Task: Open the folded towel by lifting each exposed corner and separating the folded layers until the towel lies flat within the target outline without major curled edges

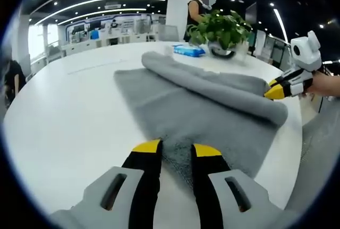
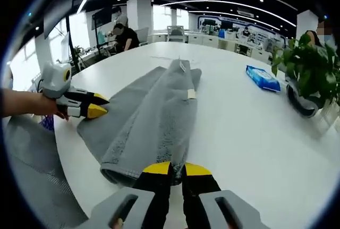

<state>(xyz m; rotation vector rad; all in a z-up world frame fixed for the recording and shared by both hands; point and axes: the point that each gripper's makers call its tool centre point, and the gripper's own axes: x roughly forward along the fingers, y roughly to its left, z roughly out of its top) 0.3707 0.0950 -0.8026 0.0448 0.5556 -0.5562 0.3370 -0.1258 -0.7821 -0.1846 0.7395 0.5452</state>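
A grey towel (image 1: 191, 107) lies on the round white table (image 1: 69, 117), with its upper layer rolled over into a thick fold (image 1: 212, 88) along the far side. The left gripper (image 1: 176, 148) is open at the towel's near corner, and the towel's edge lies between its fingertips. Seen from the right gripper view, the left gripper (image 2: 98, 105) sits at the towel's (image 2: 143, 112) left edge, held by a hand. The right gripper (image 2: 177, 169) is shut on the end of the fold, and it also shows as the right gripper (image 1: 276, 90) at the fold's right end.
A potted green plant (image 1: 220, 30) and a blue packet (image 1: 188, 51) stand at the far side of the table. The plant (image 2: 311, 75) and packet (image 2: 263, 77) lie right of the towel. The table's edge runs close beside both grippers. A person stands behind the plant.
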